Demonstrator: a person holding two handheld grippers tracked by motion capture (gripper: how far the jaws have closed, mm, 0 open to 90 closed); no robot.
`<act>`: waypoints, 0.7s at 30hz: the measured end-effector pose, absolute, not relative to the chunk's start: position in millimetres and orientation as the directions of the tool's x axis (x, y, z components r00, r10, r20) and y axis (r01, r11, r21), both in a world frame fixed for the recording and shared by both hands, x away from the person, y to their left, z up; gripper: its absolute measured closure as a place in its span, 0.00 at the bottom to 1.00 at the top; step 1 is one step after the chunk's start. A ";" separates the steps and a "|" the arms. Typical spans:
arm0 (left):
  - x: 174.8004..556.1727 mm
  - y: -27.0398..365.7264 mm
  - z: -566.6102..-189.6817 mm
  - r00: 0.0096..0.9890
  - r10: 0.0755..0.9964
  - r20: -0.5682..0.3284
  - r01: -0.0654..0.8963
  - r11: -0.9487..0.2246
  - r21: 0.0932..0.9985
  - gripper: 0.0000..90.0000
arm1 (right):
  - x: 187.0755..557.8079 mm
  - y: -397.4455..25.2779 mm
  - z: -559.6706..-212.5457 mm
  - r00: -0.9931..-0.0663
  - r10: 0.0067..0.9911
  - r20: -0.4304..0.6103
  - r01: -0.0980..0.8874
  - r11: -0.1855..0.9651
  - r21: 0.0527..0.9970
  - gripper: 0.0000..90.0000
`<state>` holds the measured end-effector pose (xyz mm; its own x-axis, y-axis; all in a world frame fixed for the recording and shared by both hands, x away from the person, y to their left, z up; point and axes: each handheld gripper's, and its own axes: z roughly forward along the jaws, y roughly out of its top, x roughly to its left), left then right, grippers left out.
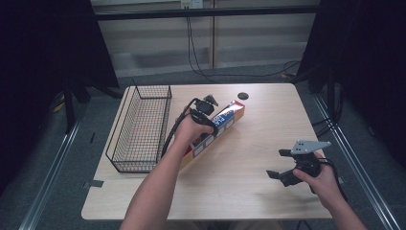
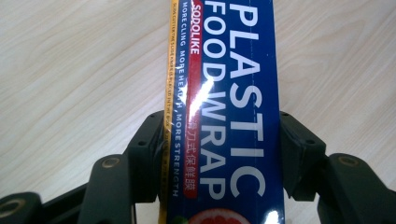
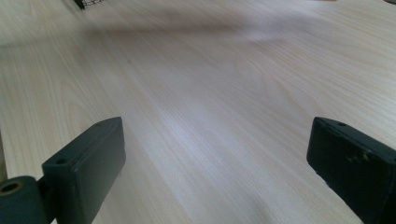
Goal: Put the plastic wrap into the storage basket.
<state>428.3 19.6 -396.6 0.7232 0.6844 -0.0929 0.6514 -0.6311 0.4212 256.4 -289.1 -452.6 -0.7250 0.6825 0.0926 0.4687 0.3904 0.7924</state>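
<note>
My left tool (image 2: 219,154) pinches the long plastic wrap box (image 2: 224,93) across its narrow width, mid-frame on the counter (image 1: 249,158) in the high view; I judge it light, stiff and glossy-slick, while my right tool (image 1: 283,165) hangs spread.

One wrap box (image 1: 218,129), one basket (image 1: 141,127) (wire).

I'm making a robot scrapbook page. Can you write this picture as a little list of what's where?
left claw: shut on the plastic wrap box, one jaw on each long side
plastic wrap box: long, blue, on the table beside the wire basket
right claw: open, holding nothing, over bare table
wire basket: black, at the table's left side
</note>
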 end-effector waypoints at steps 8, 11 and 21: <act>428.5 33.4 -382.5 0.708 0.698 -0.104 0.671 -0.620 0.407 0.48 | 256.5 -289.1 -452.3 -0.725 0.682 0.092 0.466 0.389 0.795 0.05; 428.3 38.7 -380.1 0.699 0.708 -0.102 0.679 -0.611 0.408 0.48 | 256.5 -288.5 -452.4 -0.725 0.683 0.094 0.469 0.389 0.793 0.05; 427.1 52.4 -368.3 0.663 0.743 -0.094 0.705 -0.576 0.414 0.48 | 257.3 -286.6 -452.3 -0.728 0.679 0.093 0.465 0.390 0.795 0.05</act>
